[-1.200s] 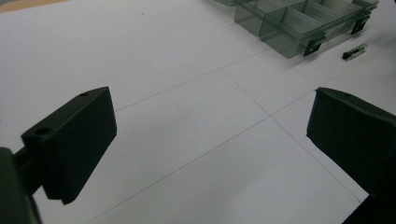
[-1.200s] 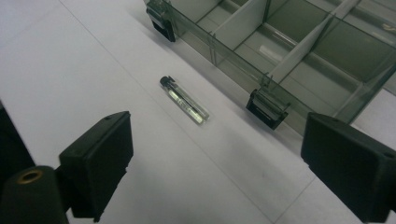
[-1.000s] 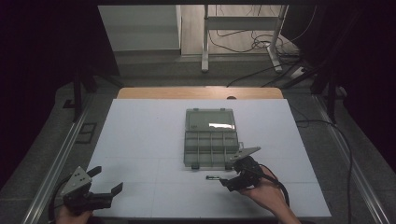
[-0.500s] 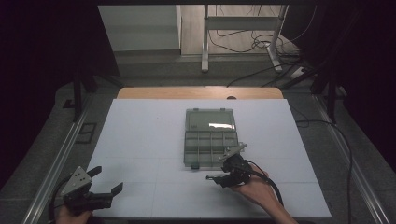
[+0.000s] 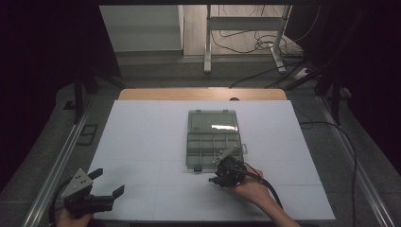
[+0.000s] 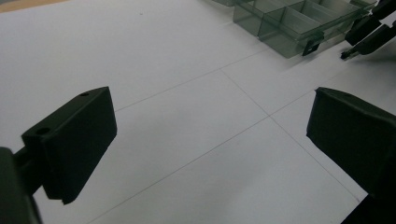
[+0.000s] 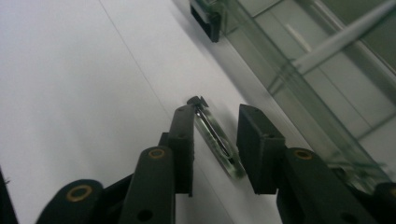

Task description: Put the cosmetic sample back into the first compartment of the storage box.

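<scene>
- The right tongs (image 7: 215, 116) sit low on the white surface (image 5: 142, 137), just in front of the organiser box (image 5: 189, 151). Their jaws have just been closing around a small clear piece (image 7: 220, 147).
- That piece lies on the surface between the two pads, close beside the box's front wall (image 7: 280, 79). It rests against one pad, and I see a sliver of gap at the other, so I judge it is not yet clamped.
- The left tongs (image 5: 108, 182) hover wide open and empty at the near left corner, well apart from the box.
- Handling, as I judge it: the piece looks thin, light, stiff and smooth, with a dark tip at its far end. It is likely to be slippery and could skid or flip out under an uneven squeeze.
- I would take it across its flat faces near the middle, with gentle pressure, since thin clear plastic may crack.
- Count: one clear piece, one box with its one lid folded back, two tongs. I cannot count the box's compartments surely.
</scene>
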The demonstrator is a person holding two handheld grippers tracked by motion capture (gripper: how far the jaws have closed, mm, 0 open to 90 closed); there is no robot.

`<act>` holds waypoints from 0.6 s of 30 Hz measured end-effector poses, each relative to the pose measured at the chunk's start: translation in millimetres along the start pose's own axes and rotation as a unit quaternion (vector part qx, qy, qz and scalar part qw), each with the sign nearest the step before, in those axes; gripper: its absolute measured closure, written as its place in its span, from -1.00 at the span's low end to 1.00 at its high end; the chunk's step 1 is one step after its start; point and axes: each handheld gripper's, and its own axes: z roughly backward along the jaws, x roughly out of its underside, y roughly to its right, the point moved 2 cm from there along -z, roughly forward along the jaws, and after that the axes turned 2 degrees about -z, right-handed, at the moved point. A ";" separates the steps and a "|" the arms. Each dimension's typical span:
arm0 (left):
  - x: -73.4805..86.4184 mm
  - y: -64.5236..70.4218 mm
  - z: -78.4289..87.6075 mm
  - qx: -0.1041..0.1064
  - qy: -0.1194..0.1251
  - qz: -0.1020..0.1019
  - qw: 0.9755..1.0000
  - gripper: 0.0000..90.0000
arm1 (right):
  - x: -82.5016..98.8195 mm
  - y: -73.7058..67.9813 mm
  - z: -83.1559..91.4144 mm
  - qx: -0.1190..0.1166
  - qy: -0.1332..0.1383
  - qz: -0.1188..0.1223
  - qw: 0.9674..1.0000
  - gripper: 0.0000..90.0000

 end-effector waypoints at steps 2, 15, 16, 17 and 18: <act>0.1 0.0 0.1 0.000 0.001 0.000 1.000 -0.95 | -0.2 -2.2 -5.2 0.003 -0.011 0.013 1.000 0.70; -0.3 0.3 -1.4 0.001 -0.007 -0.002 1.000 -0.95 | 0.3 -2.6 -4.0 0.010 -0.009 0.002 1.000 0.80; -0.4 0.4 -1.6 0.001 -0.009 -0.002 1.000 -0.95 | 0.0 -2.7 -2.1 0.009 -0.002 0.004 1.000 0.80; -0.4 0.4 -1.7 0.001 -0.009 -0.002 1.000 -0.95 | -0.4 -3.0 -1.2 0.010 0.001 0.003 1.000 0.80; -0.4 0.4 -1.7 0.001 -0.009 -0.002 1.000 -0.95 | -0.6 -3.0 -0.3 0.010 0.005 0.004 1.000 0.80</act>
